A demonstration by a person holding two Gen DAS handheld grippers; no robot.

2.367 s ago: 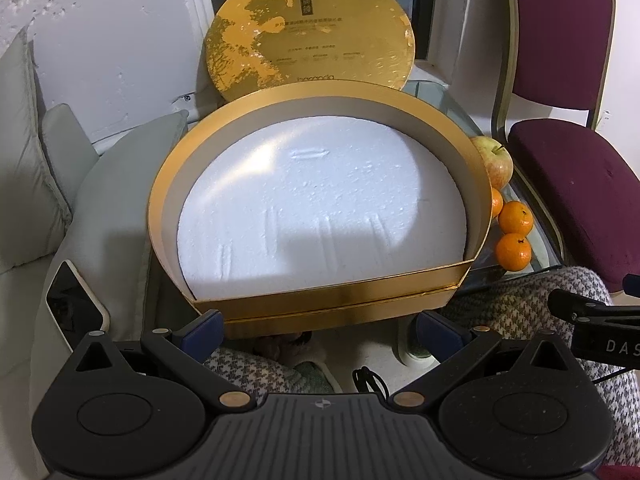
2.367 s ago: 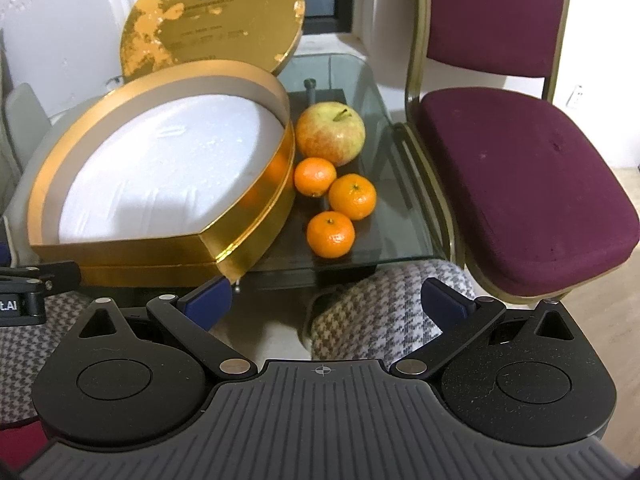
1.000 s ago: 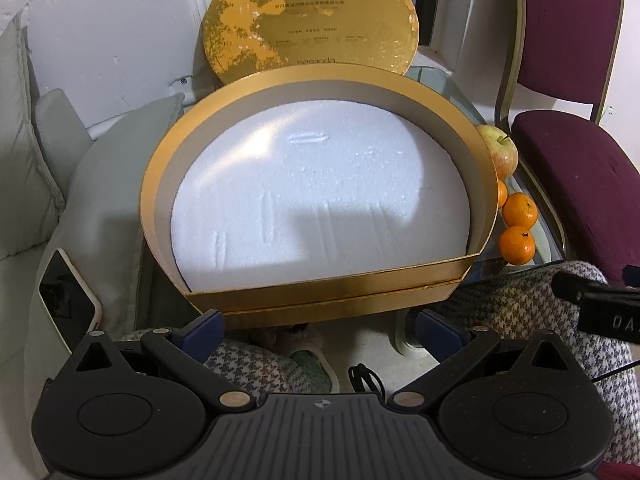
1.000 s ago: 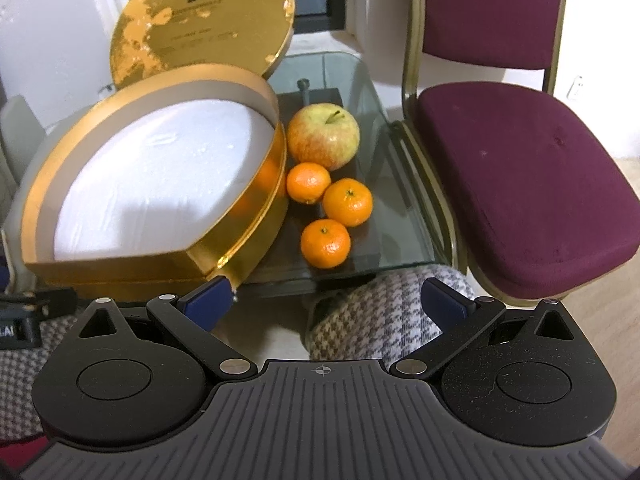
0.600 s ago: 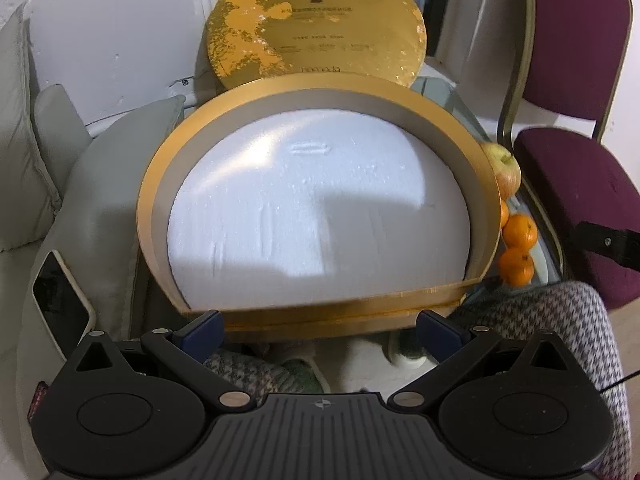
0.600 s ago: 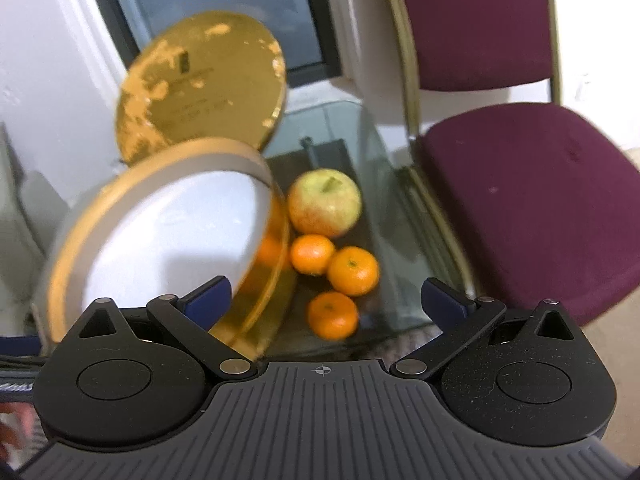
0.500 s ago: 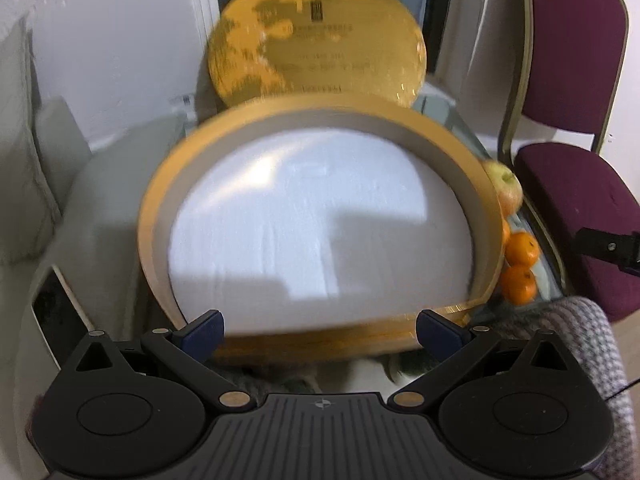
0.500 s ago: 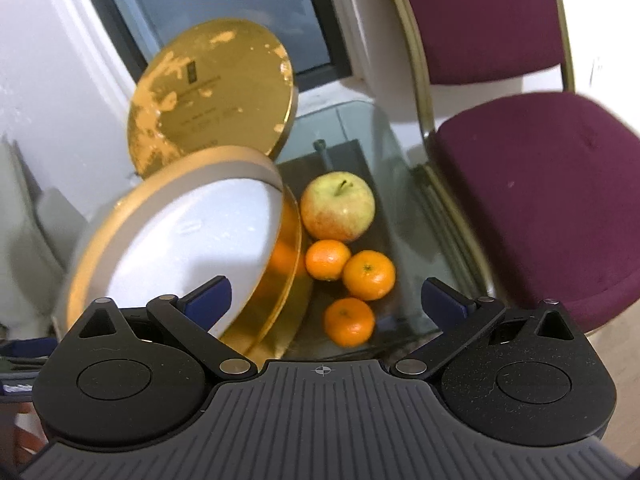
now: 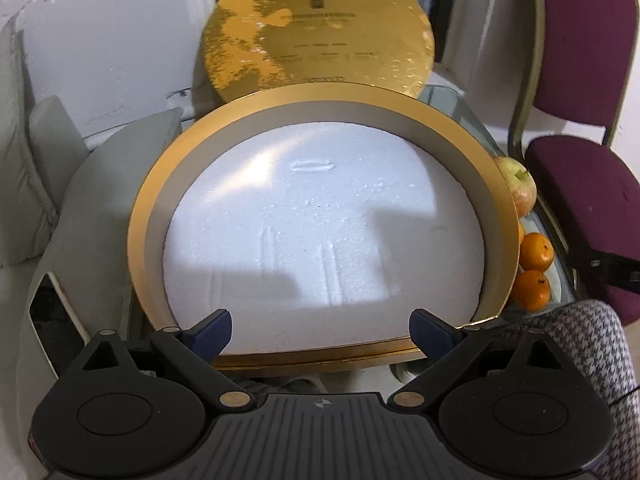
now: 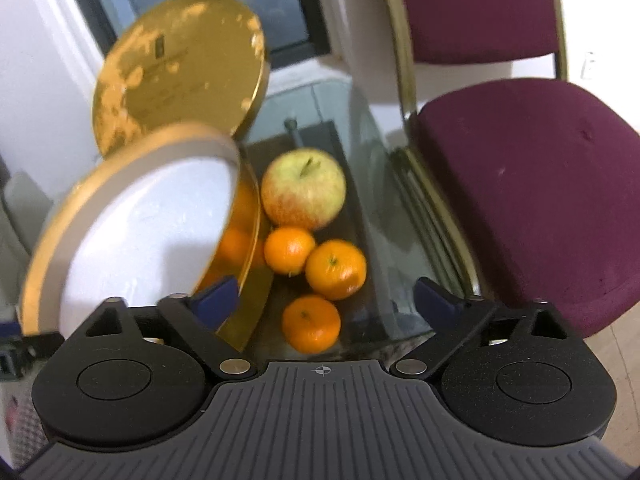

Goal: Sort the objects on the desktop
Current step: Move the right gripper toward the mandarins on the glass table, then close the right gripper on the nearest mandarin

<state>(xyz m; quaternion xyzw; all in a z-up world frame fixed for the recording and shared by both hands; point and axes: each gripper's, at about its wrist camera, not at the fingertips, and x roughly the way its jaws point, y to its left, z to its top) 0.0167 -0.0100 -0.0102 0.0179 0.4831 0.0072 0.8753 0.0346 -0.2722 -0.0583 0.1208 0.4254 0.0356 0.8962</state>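
Upright apple (image 10: 303,189), stem up, beside gold box (image 10: 244,292)

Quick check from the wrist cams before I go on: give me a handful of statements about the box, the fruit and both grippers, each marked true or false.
1. The gold box holds only its white foam liner. True.
2. The right gripper is shut on a tangerine. False: it is open, holding nothing.
3. Three tangerines lie beside the apple on the glass table. True.
4. The gold lid is closed on the box. False: it stands upright behind it.
5. The left gripper is open. True.
6. The apple sits on the maroon chair. False: it is on the table.
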